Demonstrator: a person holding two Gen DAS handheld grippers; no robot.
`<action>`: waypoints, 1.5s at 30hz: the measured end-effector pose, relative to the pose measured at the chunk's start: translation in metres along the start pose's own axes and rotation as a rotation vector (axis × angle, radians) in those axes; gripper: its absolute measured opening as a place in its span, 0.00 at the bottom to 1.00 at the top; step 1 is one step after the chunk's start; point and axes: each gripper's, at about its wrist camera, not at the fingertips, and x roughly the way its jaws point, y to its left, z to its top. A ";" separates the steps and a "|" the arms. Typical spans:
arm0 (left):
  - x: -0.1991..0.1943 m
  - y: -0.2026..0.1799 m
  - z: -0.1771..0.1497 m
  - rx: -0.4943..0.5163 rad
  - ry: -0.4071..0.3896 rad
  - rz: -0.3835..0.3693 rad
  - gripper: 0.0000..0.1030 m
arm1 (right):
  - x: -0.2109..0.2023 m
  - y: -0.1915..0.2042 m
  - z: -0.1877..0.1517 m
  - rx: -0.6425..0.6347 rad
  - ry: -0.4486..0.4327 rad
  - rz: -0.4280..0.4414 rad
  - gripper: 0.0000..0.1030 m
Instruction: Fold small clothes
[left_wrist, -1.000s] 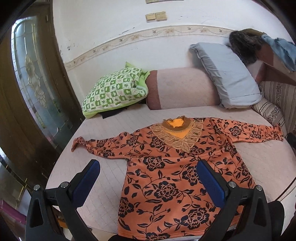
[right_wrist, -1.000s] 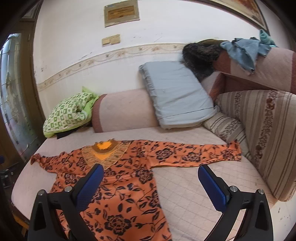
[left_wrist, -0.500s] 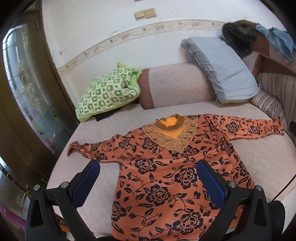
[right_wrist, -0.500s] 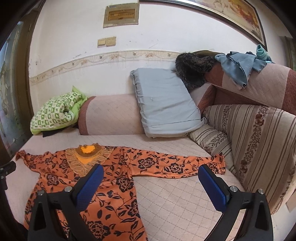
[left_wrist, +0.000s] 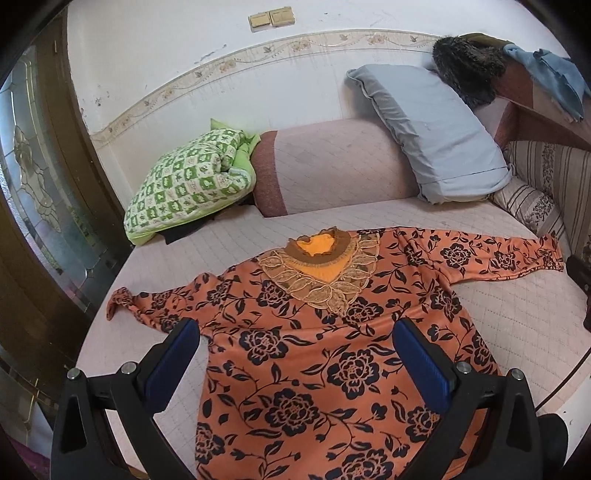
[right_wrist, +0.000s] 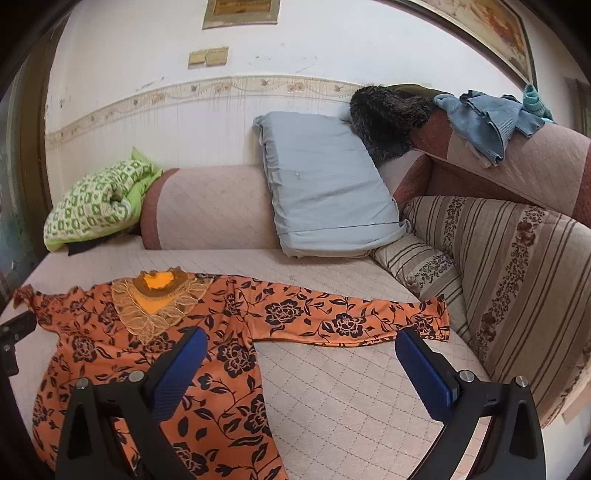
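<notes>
An orange long-sleeved top with black flowers (left_wrist: 314, 332) lies flat, front up, on the quilted pink daybed (left_wrist: 240, 240), both sleeves spread out. Its lace collar (left_wrist: 325, 269) points toward the bolster. My left gripper (left_wrist: 295, 354) is open and empty above the lower body of the top. In the right wrist view the top (right_wrist: 147, 332) lies at the left, its right sleeve (right_wrist: 351, 321) stretching toward the striped cushions. My right gripper (right_wrist: 301, 362) is open and empty above the bare bed just below that sleeve.
A pink bolster (left_wrist: 332, 166), a green patterned pillow (left_wrist: 188, 184) and a grey pillow (left_wrist: 428, 136) line the back. Striped cushions (right_wrist: 517, 277) stand at the right. Blue cloth (right_wrist: 487, 118) and a dark furry item (right_wrist: 388, 114) lie on the armrest. A glass-panelled door (left_wrist: 33, 184) is at the left.
Both grippers have shifted their view a little over the bed, staying open. The left one has moved slightly toward the top. The top has not moved.
</notes>
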 end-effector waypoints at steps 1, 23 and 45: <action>0.005 -0.001 0.001 -0.002 0.001 -0.004 1.00 | 0.004 0.002 0.000 -0.009 0.007 -0.008 1.00; 0.220 0.016 -0.016 -0.150 0.080 0.038 1.00 | 0.253 -0.271 -0.113 1.058 0.281 0.214 0.86; 0.224 0.107 0.001 -0.371 0.004 0.189 1.00 | 0.310 -0.236 -0.014 0.983 0.132 0.128 0.10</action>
